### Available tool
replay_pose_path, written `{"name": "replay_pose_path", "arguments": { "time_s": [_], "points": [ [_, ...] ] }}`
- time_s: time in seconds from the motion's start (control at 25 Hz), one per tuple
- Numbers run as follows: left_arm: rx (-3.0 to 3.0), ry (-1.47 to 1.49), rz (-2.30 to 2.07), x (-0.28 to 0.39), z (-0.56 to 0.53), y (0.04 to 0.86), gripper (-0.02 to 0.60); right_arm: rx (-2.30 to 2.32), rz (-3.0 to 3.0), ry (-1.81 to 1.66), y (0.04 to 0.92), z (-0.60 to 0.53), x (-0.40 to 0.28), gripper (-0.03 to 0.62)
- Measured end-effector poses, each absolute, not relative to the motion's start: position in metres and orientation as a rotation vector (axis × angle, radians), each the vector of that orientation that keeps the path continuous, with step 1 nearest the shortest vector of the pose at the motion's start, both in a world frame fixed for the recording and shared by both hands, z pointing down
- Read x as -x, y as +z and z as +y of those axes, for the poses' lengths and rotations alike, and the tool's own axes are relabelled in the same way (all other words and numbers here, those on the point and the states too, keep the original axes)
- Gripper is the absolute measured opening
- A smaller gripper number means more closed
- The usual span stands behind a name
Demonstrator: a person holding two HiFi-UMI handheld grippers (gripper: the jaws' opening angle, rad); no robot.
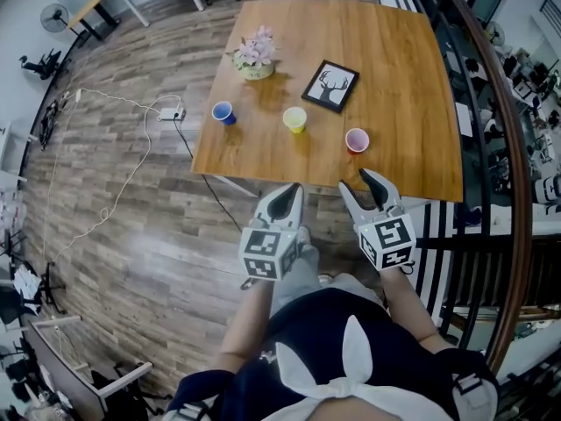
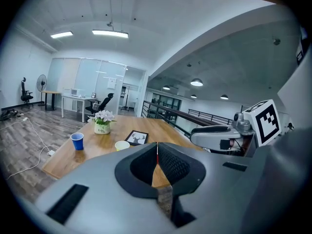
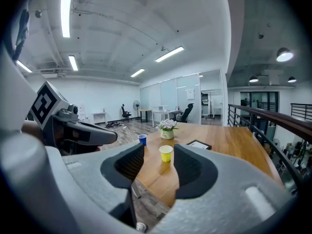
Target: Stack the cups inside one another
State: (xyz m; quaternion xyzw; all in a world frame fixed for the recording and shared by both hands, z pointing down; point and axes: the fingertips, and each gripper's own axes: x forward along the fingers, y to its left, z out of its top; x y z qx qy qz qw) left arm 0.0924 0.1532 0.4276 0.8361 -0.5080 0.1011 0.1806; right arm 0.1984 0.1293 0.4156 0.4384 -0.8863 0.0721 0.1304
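Three cups stand apart in a row near the front edge of the wooden table (image 1: 394, 68): a blue cup (image 1: 223, 112) at the left, a yellow cup (image 1: 294, 118) in the middle, a pink cup (image 1: 357, 139) at the right. Both grippers hover off the table, short of its front edge. My left gripper (image 1: 285, 202) is shut with nothing in it. My right gripper (image 1: 366, 189) is open and empty, below the pink cup. In the right gripper view the yellow cup (image 3: 166, 153) shows far off between the fingers and the blue cup (image 3: 142, 139) is beside it.
A pot of pink flowers (image 1: 254, 55) and a framed deer picture (image 1: 331, 86) sit behind the cups. A power strip (image 1: 171, 113) with cables lies on the wood floor at the left. A curved railing (image 1: 491, 147) runs along the table's right side.
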Motion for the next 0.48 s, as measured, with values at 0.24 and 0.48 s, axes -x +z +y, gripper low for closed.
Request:
{"name": "replay_pose_path", "arguments": {
  "time_s": [0.24, 0.48],
  "points": [
    [-2.37, 0.299, -1.393, -0.084, 0.12, 0.427, 0.022, -1.344, -2.519, 0.222, 0.417, 0.093, -0.202, 0.218],
    [-2.402, 0.325, -1.326, -0.078, 0.093, 0.44, 0.021, -1.383, -2.457, 0.259, 0.435, 0.062, -0.203, 0.238]
  ]
}}
